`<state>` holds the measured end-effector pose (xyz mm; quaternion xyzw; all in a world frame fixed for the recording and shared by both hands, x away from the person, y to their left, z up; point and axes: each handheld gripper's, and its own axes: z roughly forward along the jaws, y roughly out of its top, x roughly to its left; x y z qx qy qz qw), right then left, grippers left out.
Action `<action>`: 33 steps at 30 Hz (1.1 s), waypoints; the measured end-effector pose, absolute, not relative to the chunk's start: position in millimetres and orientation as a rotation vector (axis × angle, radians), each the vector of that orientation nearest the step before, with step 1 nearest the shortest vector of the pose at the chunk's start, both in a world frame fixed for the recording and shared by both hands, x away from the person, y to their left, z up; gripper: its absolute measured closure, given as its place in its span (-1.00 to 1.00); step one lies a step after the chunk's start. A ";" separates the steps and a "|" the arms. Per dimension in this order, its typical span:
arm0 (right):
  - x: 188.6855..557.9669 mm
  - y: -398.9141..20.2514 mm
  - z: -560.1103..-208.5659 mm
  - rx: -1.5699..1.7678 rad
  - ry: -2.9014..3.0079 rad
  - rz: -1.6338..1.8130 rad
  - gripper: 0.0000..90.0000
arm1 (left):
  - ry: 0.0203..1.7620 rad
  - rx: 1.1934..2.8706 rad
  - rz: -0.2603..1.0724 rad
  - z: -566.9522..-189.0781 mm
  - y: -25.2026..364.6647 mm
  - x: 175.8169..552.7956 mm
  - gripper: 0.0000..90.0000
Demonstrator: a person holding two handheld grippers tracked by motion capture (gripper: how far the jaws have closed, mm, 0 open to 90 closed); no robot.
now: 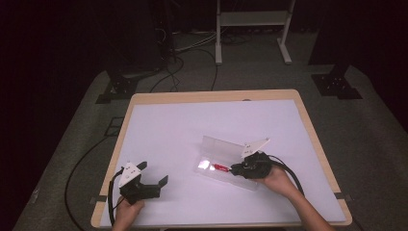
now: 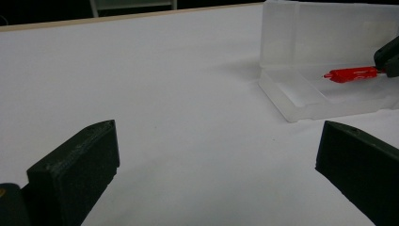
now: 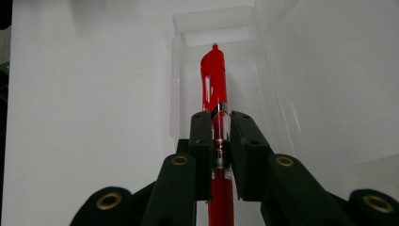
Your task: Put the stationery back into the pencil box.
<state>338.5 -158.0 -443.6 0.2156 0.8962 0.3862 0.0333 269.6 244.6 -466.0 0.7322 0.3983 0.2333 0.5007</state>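
Left hand-held gripper: nearest my side of the surface, resting low with its jaws spread wide and nothing between them; it sat well apart from the case.
Right hand-held gripper: I had it clamped on the red pen, jaws pressed to both sides of the barrel near its middle.
Pen's long axis: it ran straight out from my right hand-held gripper, in line with the jaws, its far end pointing down the length of the tray.
Pen's place: it was over the open clear plastic case, inside the tray's outline; whether it touched the tray floor I could not tell.
Case: its long side matched the pen's axis, and its lid stood raised along the far edge.
Nearer hand: my right, already on the pen; my left was off to the side.
Judgement: any coming move seemed to turn on keeping the pen parallel to the tray walls.
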 end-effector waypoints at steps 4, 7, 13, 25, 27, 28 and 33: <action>341.1 -156.9 -448.7 0.673 2.770 1.182 0.75 | 0.965 1.771 0.565 -466.0 244.6 269.6 -1.00; 341.6 -156.0 -450.9 0.683 2.780 1.173 0.75 | 0.965 1.770 0.565 -466.0 244.7 269.7 -1.00; 343.1 -152.7 -456.1 0.685 2.797 1.153 0.75 | 0.973 1.769 0.557 -466.2 244.7 270.8 -1.00; 344.8 -152.3 -462.8 0.692 2.811 1.137 0.74 | 0.968 1.770 0.559 -466.1 244.5 270.1 -1.00; 344.6 -152.3 -464.0 0.691 2.812 1.136 0.74 | 0.963 1.769 0.562 -466.0 244.8 269.7 -1.00; 343.8 -153.1 -464.1 0.700 2.807 1.147 0.73 | 0.961 1.769 0.563 -466.1 244.9 269.6 -1.00; 341.6 -158.2 -461.9 0.712 2.799 1.169 0.63 | 0.963 1.771 0.561 -466.0 244.8 269.7 -1.00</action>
